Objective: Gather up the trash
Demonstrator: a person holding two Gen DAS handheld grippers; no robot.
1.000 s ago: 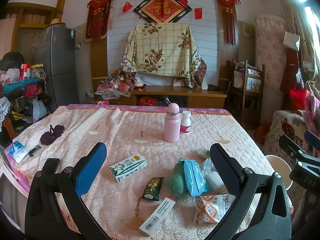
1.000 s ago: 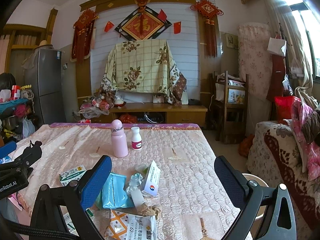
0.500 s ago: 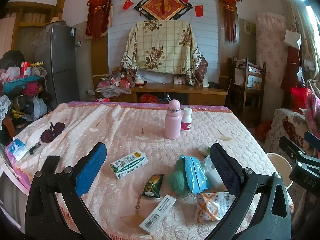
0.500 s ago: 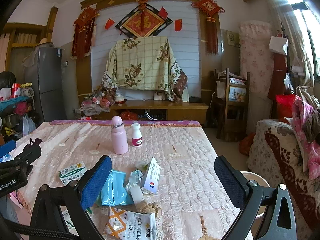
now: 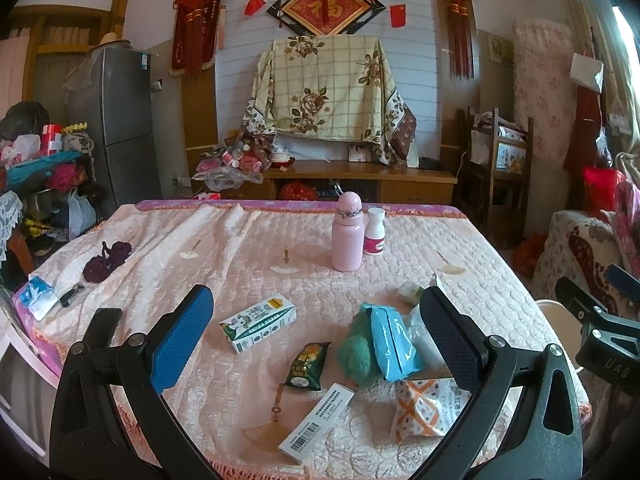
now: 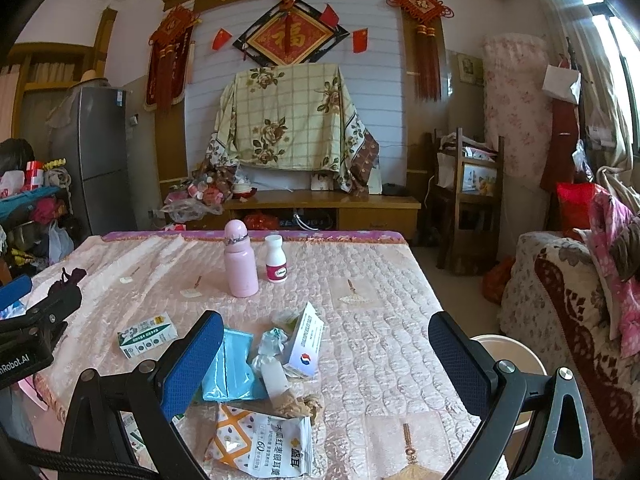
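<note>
Trash lies on the near part of a pink quilted table (image 5: 240, 248): a green-and-white carton (image 5: 258, 322), a dark snack packet (image 5: 308, 366), a white barcode box (image 5: 316, 416), a teal lump (image 5: 356, 356), a blue pouch (image 5: 390, 344) and an orange-patterned bag (image 5: 424, 406). The right wrist view shows the blue pouch (image 6: 230, 366), a white medicine box (image 6: 306, 340), crumpled wrappers (image 6: 272, 344) and the orange-patterned bag (image 6: 260, 444). My left gripper (image 5: 316, 344) is open and empty above the packets. My right gripper (image 6: 326, 356) is open and empty above the pile.
A pink bottle (image 5: 347, 234) and a white pill bottle (image 5: 375, 232) stand mid-table. A dark purple yarn piece (image 5: 106, 260) lies at the left. A pale bin (image 6: 510, 364) stands on the floor right of the table, by a patterned sofa (image 6: 580, 320).
Both views have tilted down slightly and drawn a little closer to the trash pile. Both grippers stay open and nothing on the table has moved.
</note>
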